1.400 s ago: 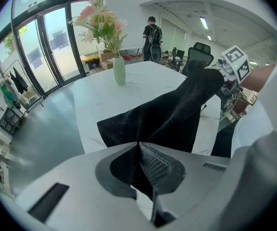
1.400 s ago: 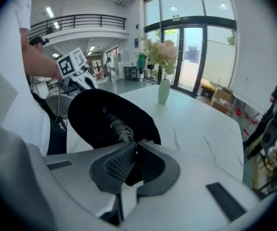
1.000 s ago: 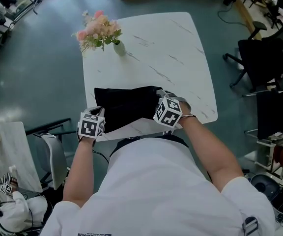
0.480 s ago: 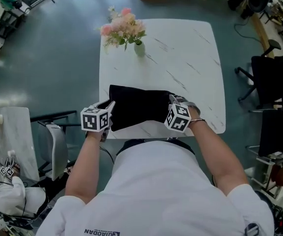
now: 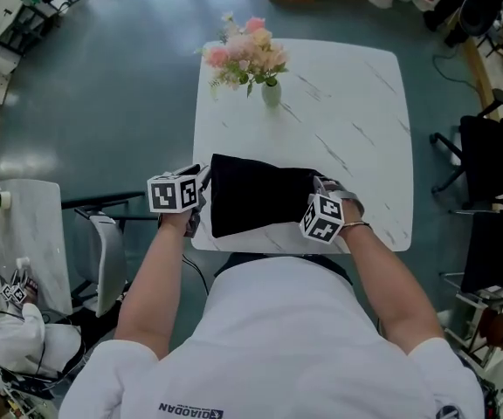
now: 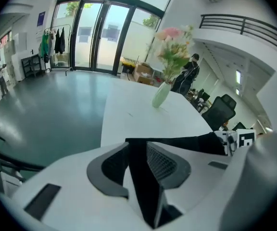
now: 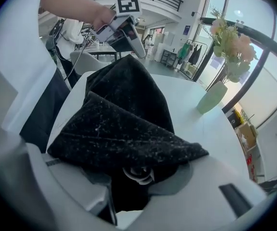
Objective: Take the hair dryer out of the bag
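The hair dryer is unseen, judged still inside the black bag [image 5: 256, 201], which lies stretched between both grippers. The left gripper [image 5: 201, 184] has its jaws opening, with bag fabric between them. The right gripper [image 5: 321, 186] is closing, not yet pinching, over bunched fabric, likely to anchor that end.

head view: above the person, facing steeply down; the whole table [image 5: 347, 103] is in frame from well off.
left gripper view: low at the table's near left corner, facing the far side, tight on the bag [image 6: 186, 142] edge.
right gripper view: low at near right, facing left across the bag, very close.
shared: table, bag and vase [image 5: 272, 92] show in all three.
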A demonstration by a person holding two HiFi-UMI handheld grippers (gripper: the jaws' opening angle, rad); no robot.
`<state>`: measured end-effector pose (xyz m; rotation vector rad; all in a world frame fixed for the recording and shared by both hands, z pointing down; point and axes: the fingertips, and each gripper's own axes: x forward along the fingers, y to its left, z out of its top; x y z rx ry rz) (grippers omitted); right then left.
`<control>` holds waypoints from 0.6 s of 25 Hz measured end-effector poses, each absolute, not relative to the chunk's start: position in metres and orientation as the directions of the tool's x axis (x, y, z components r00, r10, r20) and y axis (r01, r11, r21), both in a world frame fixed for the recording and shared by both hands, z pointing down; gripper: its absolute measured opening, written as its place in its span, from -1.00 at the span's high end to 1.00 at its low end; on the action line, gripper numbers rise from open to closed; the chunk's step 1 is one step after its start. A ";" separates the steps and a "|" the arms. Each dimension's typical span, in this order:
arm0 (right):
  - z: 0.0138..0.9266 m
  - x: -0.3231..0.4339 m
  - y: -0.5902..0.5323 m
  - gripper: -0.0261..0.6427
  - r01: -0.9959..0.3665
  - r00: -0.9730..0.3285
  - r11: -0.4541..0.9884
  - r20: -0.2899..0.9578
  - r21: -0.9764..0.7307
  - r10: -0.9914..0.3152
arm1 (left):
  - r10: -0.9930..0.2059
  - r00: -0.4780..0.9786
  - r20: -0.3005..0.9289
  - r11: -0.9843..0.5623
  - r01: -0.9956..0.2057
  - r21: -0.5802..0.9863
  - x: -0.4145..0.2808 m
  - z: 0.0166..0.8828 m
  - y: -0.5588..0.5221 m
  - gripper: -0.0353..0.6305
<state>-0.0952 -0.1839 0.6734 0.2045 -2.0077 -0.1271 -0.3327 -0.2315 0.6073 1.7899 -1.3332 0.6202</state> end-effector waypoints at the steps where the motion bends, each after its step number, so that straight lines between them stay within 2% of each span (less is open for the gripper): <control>1: 0.673 -0.095 -0.185 0.38 -0.096 -0.424 0.979 0.882 0.180 -0.204 | -0.527 0.328 0.784 -0.106 -0.941 0.323 -0.334 0.619 -0.234 0.52; 6: 0.674 -0.095 -0.184 0.41 -0.140 -0.431 0.979 0.881 0.151 -0.198 | -0.434 0.413 0.801 0.014 -0.886 0.464 -0.329 0.660 -0.243 0.42; 12: 0.675 -0.095 -0.183 0.42 -0.163 -0.432 0.977 0.880 0.141 -0.199 | -0.402 0.440 0.803 0.042 -0.867 0.497 -0.316 0.675 -0.246 0.41; 13: 0.676 -0.095 -0.183 0.42 -0.164 -0.431 0.976 0.880 0.142 -0.200 | -0.402 0.436 0.805 0.046 -0.868 0.494 -0.316 0.677 -0.246 0.41; 15: 0.676 -0.096 -0.183 0.42 -0.163 -0.431 0.976 0.880 0.144 -0.201 | -0.402 0.407 0.820 0.041 -0.887 0.460 -0.318 0.680 -0.248 0.55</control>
